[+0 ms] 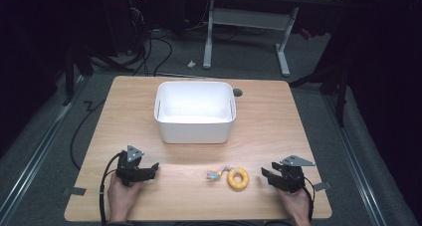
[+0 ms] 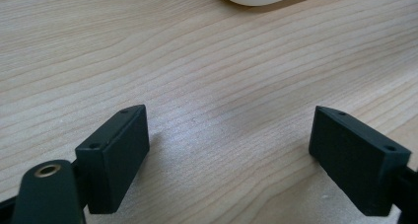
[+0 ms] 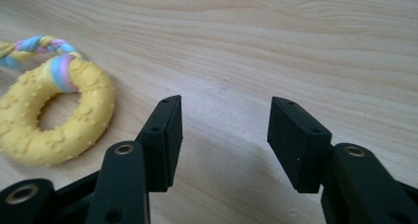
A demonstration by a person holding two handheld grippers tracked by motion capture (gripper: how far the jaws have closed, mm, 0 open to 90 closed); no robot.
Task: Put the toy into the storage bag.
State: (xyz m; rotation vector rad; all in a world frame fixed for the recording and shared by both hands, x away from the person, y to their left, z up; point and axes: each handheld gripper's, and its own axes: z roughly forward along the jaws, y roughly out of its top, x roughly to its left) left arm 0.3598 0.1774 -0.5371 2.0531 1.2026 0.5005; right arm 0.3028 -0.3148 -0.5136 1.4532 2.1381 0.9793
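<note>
A white bin (image 1: 194, 117) sits mid-table (image 1: 278, 116), empty.

table (image 1: 268, 121): matt wood grain | ring (image 3: 54, 120): nubbed rubber | bin (image 1: 195, 126): smooth plastic

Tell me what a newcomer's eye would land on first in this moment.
First the white tub, standing open at the middle of the wooden table, bright against the dark room. Next the yellow ring toy with its braided pastel rope, lying on the near edge of the table just left of the right tool, whose jaws stand apart with nothing between them. The left tool sits open over bare wood at the near left.
</note>
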